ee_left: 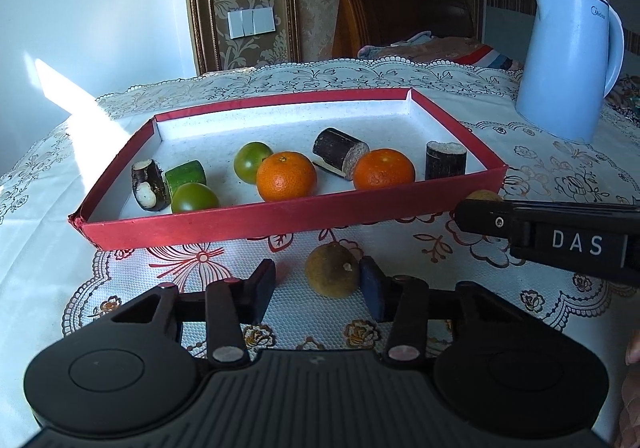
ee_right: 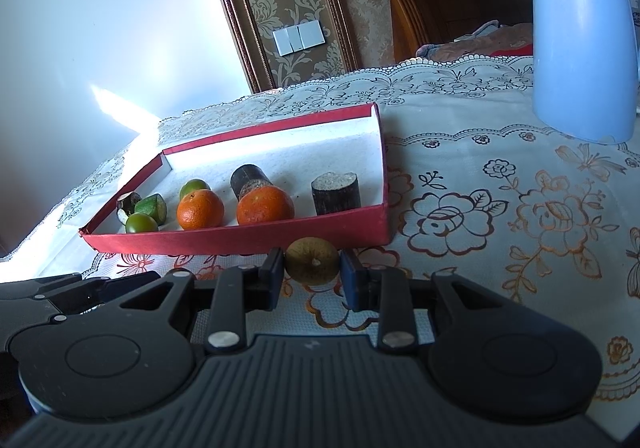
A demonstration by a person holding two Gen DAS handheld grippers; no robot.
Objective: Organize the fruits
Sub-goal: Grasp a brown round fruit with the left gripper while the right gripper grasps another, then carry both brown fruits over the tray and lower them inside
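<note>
A red tray [ee_left: 280,221] on the lace cloth holds two oranges [ee_left: 286,175], two green round fruits [ee_left: 194,197], a green cut piece and three dark sugarcane pieces [ee_left: 445,159]. In front of the tray a brown round fruit [ee_left: 332,270] lies between the fingers of my left gripper [ee_left: 318,276]. The right pad touches it and a gap shows at the left pad, so the gripper is open. My right gripper [ee_right: 311,268] is shut on a second brown fruit [ee_right: 312,260] close to the tray's front wall [ee_right: 240,238]. In the left wrist view the right gripper [ee_left: 468,215] reaches in from the right.
A tall blue kettle [ee_left: 572,63] stands on the table at the back right, also large in the right wrist view as the kettle [ee_right: 584,39]. Flowered cloth lies bare to the right of the tray. A wooden headboard and bedding stand behind the table.
</note>
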